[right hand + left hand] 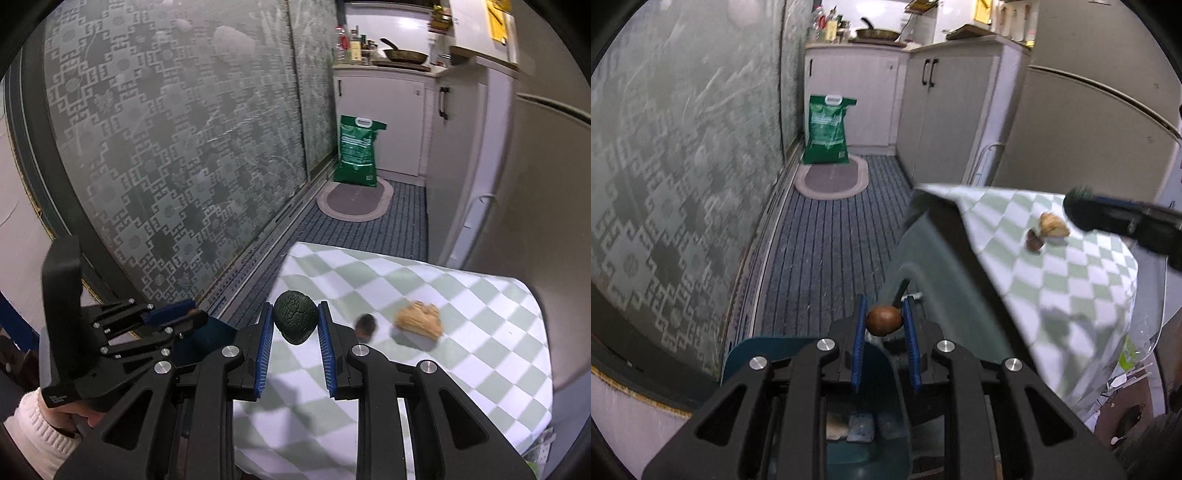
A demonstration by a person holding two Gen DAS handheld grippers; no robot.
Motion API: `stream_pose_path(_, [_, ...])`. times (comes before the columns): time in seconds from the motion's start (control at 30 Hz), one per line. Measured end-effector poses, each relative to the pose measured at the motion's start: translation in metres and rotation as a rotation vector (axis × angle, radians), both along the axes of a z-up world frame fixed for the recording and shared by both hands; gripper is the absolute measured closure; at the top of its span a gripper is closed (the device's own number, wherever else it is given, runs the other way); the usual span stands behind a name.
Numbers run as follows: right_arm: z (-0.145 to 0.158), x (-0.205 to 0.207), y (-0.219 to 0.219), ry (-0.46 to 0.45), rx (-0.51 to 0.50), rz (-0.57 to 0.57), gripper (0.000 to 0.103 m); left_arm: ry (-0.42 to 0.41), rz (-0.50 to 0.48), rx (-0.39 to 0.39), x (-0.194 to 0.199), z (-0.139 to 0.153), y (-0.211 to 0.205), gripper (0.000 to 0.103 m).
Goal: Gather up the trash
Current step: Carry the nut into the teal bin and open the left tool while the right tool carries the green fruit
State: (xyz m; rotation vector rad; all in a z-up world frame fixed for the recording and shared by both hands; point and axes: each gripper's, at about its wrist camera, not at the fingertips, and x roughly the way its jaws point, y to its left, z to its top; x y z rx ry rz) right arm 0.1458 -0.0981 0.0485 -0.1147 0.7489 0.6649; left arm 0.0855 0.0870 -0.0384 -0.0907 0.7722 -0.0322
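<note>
The left gripper (884, 320) is closed on a brown round seed (884, 320), pinched between its blue pads (860, 332) off the table's edge, above a teal bin (864, 406) whose inside shows some scraps. The right gripper (295, 322) is clamped around a dark green avocado skin (295, 322), held just over the near-left part of the checkered tablecloth (461, 332). On the cloth, near the right gripper's tip, lie a small dark brown piece (365, 325), blurred, and beside it a tan crumpled scrap (419, 320). The left gripper also shows in the right wrist view, low at the left, off the table. Beyond the table, a striped floor mat (827, 251) runs to an oval rug (833, 177) and a green sack (827, 129) standing against the white cabinets (860, 96)
</note>
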Motion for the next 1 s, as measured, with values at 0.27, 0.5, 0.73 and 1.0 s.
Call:
stream_pose_path(0.27, [0.005,-0.007,0.042,-0.012,-0.019,0.054,0.079,0.105,0.046,0.013,-0.012,-0.042,0.043,0.081])
stream_pose_path(0.5, [-0.001,-0.009,0.072,-0.002,-0.042,0.092,0.079,0.207,0.074,-0.017,-0.020,-0.078,0.076,0.081])
stream_pose_path(0.73, [-0.007,-0.012,0.104,0.012,-0.065,0.131,0.079,0.303,0.031,-0.034,-0.022,-0.106,0.075,0.080])
stream_pose_path(1.0, [-0.027,-0.015,0.131,0.054,-0.100,0.167,0.079,0.304,0.043,-0.036,-0.031,-0.106,0.089,0.073])
